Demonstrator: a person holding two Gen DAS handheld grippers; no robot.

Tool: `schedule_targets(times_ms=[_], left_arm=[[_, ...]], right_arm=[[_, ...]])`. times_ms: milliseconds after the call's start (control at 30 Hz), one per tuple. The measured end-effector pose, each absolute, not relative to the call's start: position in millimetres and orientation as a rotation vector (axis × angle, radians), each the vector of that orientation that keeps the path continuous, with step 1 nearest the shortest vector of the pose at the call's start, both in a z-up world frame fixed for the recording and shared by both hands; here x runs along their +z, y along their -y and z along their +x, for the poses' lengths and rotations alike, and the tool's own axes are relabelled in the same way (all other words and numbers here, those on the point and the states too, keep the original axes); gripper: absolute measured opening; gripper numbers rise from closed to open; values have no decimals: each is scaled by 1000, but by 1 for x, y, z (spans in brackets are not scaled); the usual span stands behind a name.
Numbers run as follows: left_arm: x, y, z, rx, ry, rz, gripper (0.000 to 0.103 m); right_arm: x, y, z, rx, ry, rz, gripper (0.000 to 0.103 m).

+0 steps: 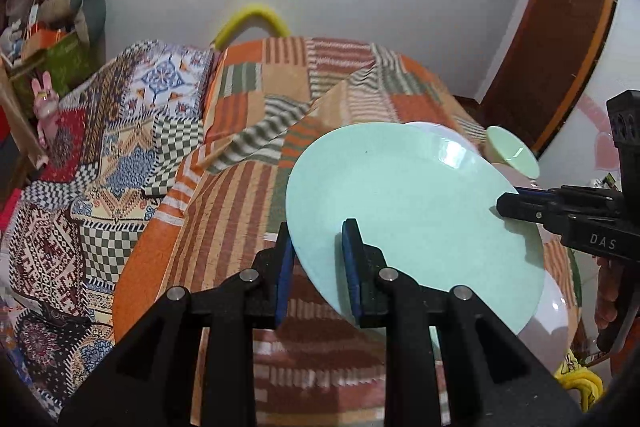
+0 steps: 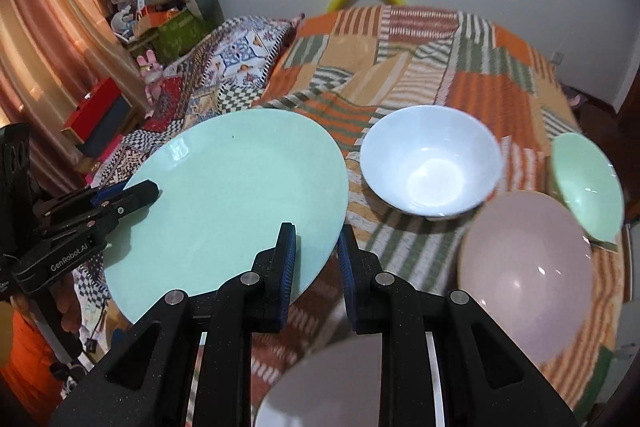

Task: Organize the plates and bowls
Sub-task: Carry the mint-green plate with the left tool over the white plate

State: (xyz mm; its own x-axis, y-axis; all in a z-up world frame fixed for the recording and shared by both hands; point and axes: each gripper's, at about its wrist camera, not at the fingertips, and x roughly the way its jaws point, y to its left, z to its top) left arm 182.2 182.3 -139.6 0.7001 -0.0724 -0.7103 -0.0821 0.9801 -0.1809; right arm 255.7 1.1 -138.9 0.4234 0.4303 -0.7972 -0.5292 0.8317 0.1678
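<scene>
Over the striped bedspread, the green plate is held up by its rims, pinched by the left gripper and seemingly the right gripper; smooth, stiff, breakable, so edges are best.

Your left gripper has its fingers closed in on the plate rim, one pad above, one below. Your right gripper does the same at the opposite edge, fingers straddling the rim. Both grippers are level, facing each other across it.
</scene>
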Motion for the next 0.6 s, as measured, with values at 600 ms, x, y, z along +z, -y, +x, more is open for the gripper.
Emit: schedule_targets(times_ms=[600], left_arm=[[-99, -90, 127, -101, -784, -140, 24]], right_arm=[[-105, 84, 185, 551, -874, -72, 20]])
